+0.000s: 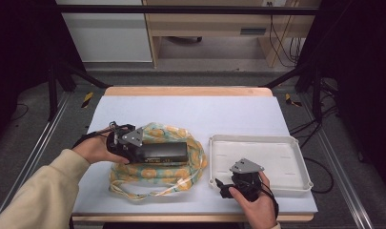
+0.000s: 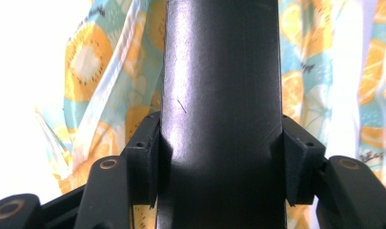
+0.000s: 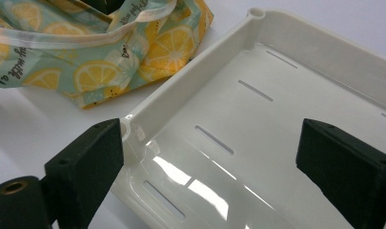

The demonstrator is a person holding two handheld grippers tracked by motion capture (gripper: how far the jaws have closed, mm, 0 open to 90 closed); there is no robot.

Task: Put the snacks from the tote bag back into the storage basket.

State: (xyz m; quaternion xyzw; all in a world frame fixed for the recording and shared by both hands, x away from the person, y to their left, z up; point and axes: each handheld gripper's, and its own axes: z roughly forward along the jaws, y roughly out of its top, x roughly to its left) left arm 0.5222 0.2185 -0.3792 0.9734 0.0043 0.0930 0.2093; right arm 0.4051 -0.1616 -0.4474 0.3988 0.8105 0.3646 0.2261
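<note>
left gripper (image 1: 133,145): my jaws clenched on the long black glossy box (image 1: 164,152), its long axis running left-right over the lemon-print cloth bag (image 1: 157,174) | right gripper (image 1: 238,183): jaws released, empty, at near-left corner of white slotted plastic tray (image 1: 295,179), right of box

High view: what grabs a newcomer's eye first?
The lemon-print cloth bag bunched left of centre on the table, with a long black box lying across it and the left gripper shut on the box's end. Right of it sits an empty white tray, and the right gripper hangs open over the tray's near left corner.
</note>
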